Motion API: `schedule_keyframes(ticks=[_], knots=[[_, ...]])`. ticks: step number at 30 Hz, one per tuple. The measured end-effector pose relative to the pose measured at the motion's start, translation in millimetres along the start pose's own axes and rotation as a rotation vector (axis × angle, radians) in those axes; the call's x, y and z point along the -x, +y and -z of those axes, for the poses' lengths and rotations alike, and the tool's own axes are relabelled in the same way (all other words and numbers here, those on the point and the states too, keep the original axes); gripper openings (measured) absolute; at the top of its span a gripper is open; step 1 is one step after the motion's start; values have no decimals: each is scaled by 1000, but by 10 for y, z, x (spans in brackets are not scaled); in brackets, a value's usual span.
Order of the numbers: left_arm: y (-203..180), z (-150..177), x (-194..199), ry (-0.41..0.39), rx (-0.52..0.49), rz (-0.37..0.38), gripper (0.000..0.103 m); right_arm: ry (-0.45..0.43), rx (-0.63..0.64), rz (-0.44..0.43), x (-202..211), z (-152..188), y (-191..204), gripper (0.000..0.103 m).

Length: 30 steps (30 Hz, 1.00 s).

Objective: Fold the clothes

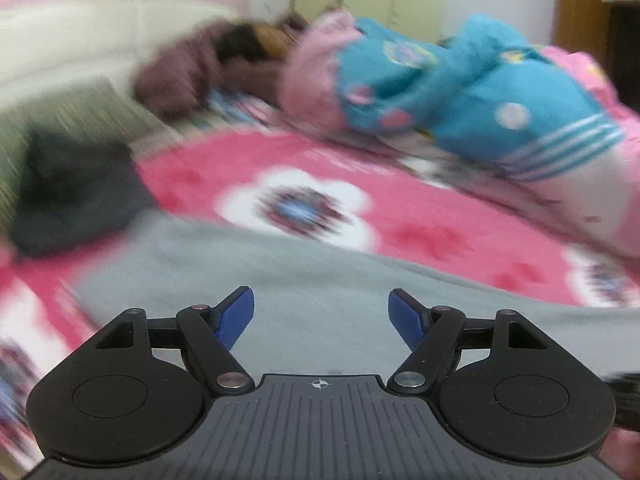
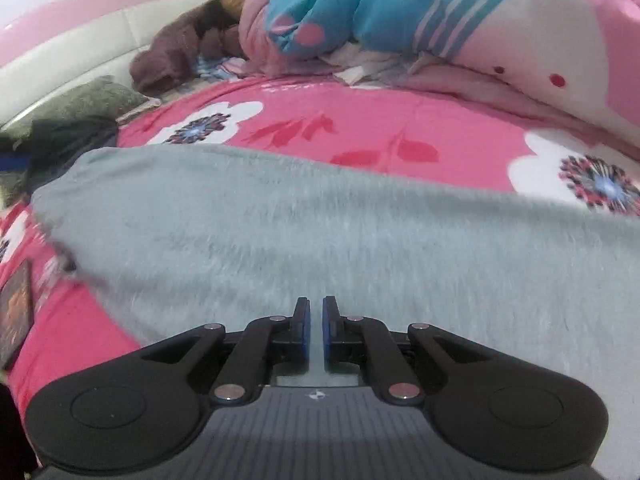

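Observation:
A pale grey fuzzy garment (image 2: 320, 232) lies spread out on a pink flowered bedsheet (image 2: 360, 120). My right gripper (image 2: 316, 308) hovers low over its near part, its blue pads drawn together with only a thin slit between them. I cannot tell whether any cloth is pinched in that slit. In the left wrist view the same grey garment (image 1: 280, 280) fills the foreground, blurred. My left gripper (image 1: 321, 300) stands open above it with nothing between its blue pads (image 1: 236, 312).
A bunched blue and pink duvet (image 2: 400, 12) fills the far right of the bed. Brown clothing (image 2: 172, 56) lies against the white headboard (image 2: 80, 48), with a grey-green pillow (image 2: 88, 100) and a dark garment (image 2: 68, 140) at the left. A dark flat object (image 2: 16, 312) sits at the left edge.

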<state>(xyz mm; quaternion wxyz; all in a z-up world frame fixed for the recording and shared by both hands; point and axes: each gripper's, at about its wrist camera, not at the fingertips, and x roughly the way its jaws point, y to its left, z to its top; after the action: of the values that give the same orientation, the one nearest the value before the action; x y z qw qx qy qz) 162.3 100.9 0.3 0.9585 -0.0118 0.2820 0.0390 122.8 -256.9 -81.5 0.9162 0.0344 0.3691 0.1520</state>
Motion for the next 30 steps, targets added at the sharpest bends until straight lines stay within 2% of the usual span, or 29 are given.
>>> schedule_keyframes(ticks=[2, 4, 6, 7, 9, 12, 14, 16, 18, 21, 24, 27, 29, 30], knots=[[265, -80, -134, -17, -49, -81, 75, 14, -11, 11, 222, 116, -4, 6], [515, -120, -339, -3, -74, -122, 75, 48, -29, 39, 410, 139, -17, 6], [710, -107, -552, 20, -90, -131, 75, 78, -44, 67, 592, 154, -29, 7], [776, -79, -653, 30, -88, -128, 75, 57, -30, 81, 598, 81, -8, 7], [858, 2, -809, 46, -69, -129, 75, 10, -4, 54, 569, -100, 128, 7], [913, 158, -943, 59, -25, -141, 75, -14, 43, -4, 188, -300, 400, 7], [933, 267, -962, 48, -11, -148, 75, 25, 78, -42, -57, -254, 538, 7], [924, 357, -955, 23, -28, -155, 75, 102, 113, -17, -183, -102, 598, 7], [901, 409, -952, 3, -68, -160, 75, 115, 112, -18, -37, 38, 576, 7], [885, 422, -1002, -1, -109, -164, 75, 205, 91, 24, 158, -38, 573, 7], [903, 408, -1040, -2, -123, -165, 75, 112, 130, 15, 153, -307, 741, 7], [988, 396, -1087, 10, -87, -154, 76, 30, 139, -30, -157, -563, 951, 7], [1073, 374, -1120, 25, -34, -133, 76, 50, 145, -64, -520, -572, 1041, 7], [1117, 360, -1131, 32, -6, -122, 76, 110, 143, -74, -676, -510, 1062, 7]])
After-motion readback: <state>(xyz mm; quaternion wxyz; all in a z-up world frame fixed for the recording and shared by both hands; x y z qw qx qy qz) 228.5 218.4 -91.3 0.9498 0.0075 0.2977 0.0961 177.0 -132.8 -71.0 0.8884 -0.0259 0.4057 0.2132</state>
